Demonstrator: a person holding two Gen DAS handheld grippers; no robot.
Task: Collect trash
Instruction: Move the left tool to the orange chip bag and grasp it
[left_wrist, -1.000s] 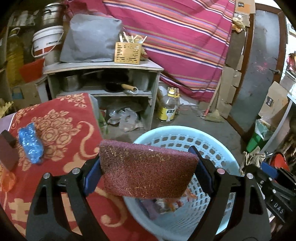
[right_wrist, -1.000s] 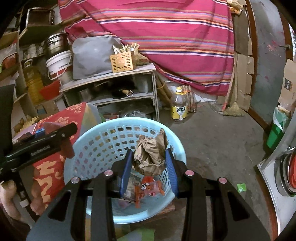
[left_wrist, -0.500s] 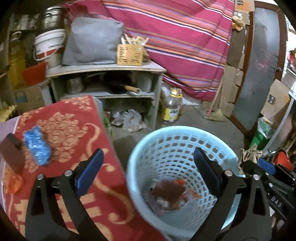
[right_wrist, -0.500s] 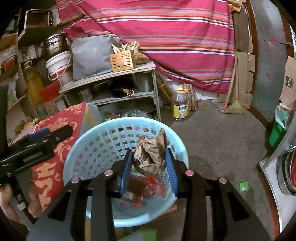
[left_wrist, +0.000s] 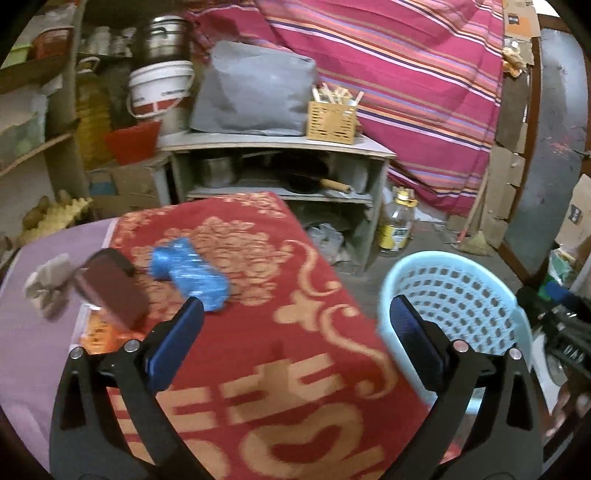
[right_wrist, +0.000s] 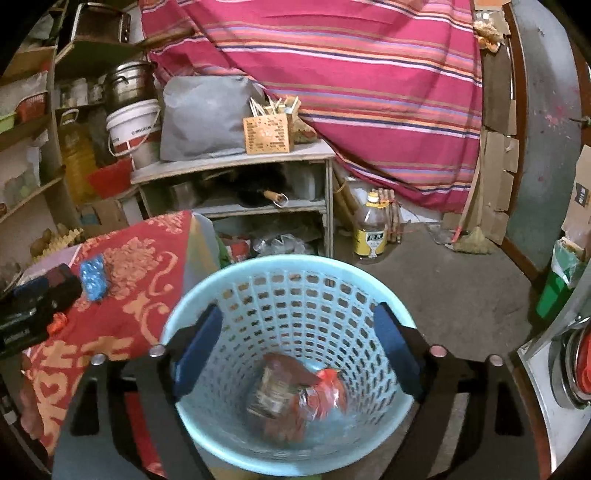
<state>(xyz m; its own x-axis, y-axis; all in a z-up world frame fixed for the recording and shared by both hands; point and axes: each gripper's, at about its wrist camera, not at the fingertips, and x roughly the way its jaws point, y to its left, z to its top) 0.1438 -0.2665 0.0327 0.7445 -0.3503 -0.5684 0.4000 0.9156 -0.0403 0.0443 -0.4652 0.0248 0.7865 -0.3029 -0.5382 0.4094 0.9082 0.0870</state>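
Note:
A light blue perforated basket (right_wrist: 295, 295) stands on the floor beside the table and holds trash (right_wrist: 291, 395): wrappers and a brown wad. My right gripper (right_wrist: 297, 354) is open and empty above the basket. My left gripper (left_wrist: 295, 343) is open and empty over the red patterned tablecloth (left_wrist: 295, 369), with the basket (left_wrist: 461, 295) to its right. On the cloth lie a crumpled blue plastic wrapper (left_wrist: 192, 273), a dark red scouring pad (left_wrist: 110, 291), a grey crumpled wad (left_wrist: 48, 284) and an orange wrapper (left_wrist: 96, 332).
A grey shelf unit (left_wrist: 280, 173) with pots stands behind the table, under a striped cloth (left_wrist: 406, 74). An oil bottle (right_wrist: 371, 236) stands on the floor. Buckets and shelves are at the left. A green bin (right_wrist: 554, 291) is at the right.
My left gripper dropped the red scouring pad into the basket and swung left over the table. My right gripper opened and dropped the brown paper wad into the basket.

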